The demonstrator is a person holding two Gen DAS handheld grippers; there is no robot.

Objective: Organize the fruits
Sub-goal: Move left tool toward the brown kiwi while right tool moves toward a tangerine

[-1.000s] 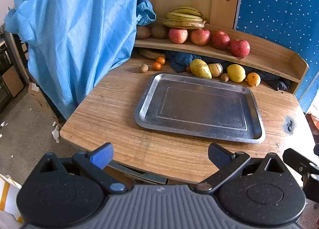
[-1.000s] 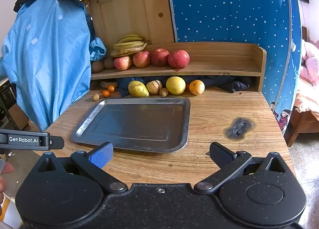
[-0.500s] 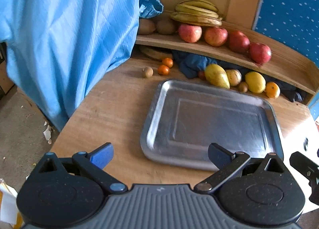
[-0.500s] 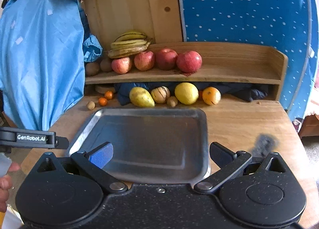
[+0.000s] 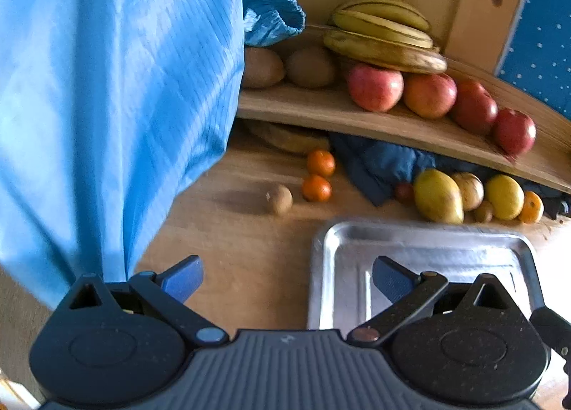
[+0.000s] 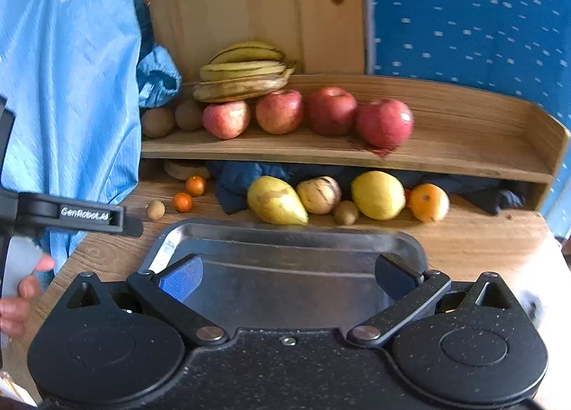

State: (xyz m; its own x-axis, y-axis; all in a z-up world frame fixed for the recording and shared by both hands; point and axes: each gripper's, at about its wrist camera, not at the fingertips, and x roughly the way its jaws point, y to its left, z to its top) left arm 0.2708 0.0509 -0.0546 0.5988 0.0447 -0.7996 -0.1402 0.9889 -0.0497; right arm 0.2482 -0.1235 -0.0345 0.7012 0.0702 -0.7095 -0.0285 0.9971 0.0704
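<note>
Both claws spread wide, nothing gripped.
Left claw (image 5: 287, 276) and right claw (image 6: 289, 276) held over empty tray (image 6: 285, 237); fruits found along surface's far edge and on shelf (image 6: 446, 156).

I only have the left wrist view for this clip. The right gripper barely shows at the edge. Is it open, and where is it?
Observer: The right gripper is open and empty, with its fingers over the near part of the metal tray.
Reviewer: Does the shelf go on past the last red apple?
Observer: Yes. To the right of that apple the shelf is plain wood up to an end wall.
Reviewer: Is anything of the person visible?
Observer: A hand shows at the left edge, below a black bar marked GenRobot.AI.
</note>
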